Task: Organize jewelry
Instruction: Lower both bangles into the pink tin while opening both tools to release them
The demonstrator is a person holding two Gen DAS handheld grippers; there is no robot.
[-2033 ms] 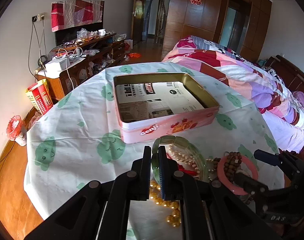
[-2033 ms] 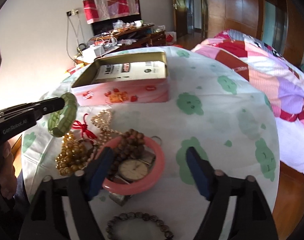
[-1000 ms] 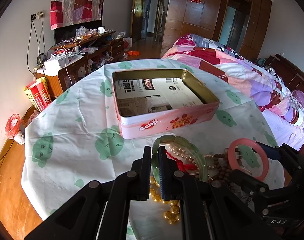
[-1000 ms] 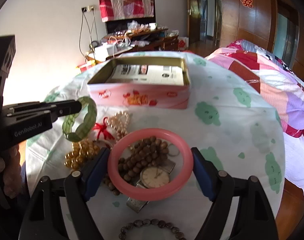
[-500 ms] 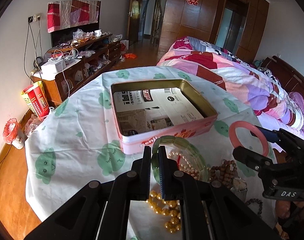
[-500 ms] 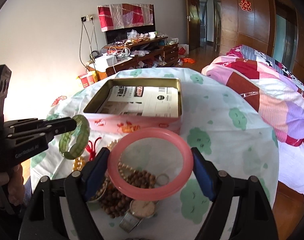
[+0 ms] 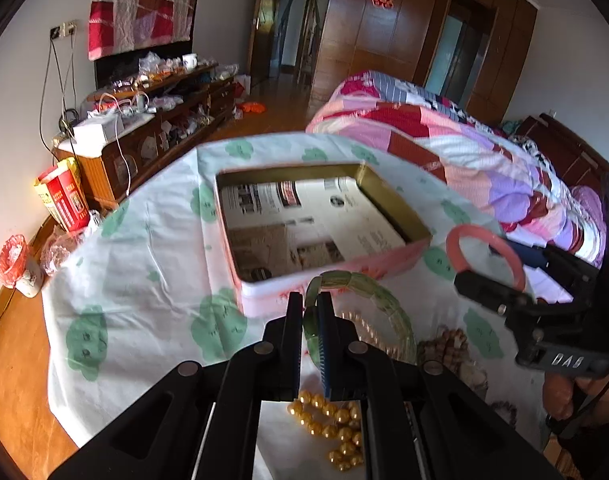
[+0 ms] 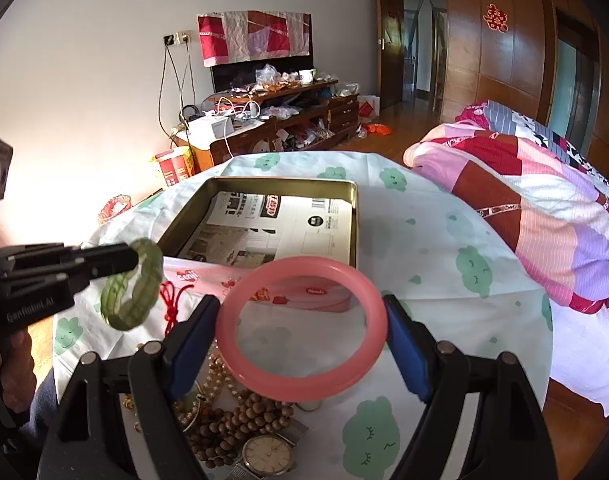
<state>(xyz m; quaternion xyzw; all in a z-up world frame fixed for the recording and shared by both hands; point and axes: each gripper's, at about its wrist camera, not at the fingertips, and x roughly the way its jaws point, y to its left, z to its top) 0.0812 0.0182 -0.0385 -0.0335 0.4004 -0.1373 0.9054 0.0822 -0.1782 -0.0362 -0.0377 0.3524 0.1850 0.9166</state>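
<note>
My left gripper (image 7: 311, 316) is shut on a green jade bracelet (image 7: 368, 292), held in the air just before the near wall of the pink tin (image 7: 324, 280); the same green bracelet (image 8: 134, 284) shows at the left in the right wrist view. My right gripper (image 8: 300, 322) is shut on a pink bangle (image 8: 300, 322), its blue pads pressing both sides, lifted above the jewelry pile. The pink bangle (image 7: 484, 256) hangs to the right of the tin in the left wrist view. The tin (image 8: 354, 220) stands open with printed paper on its floor.
On the cloud-print tablecloth (image 8: 444, 248) lie wooden beads (image 8: 240, 420), a wristwatch (image 8: 268, 454), gold beads (image 7: 336, 428), pearls and a red knot (image 8: 172, 304). A bed (image 8: 544, 200) stands to the right, a cluttered cabinet (image 8: 264, 120) at the back.
My right gripper has lifted the pink bangle off the jewelry pile and carried it up toward the tin. The left gripper with the green bracelet has barely moved.
</note>
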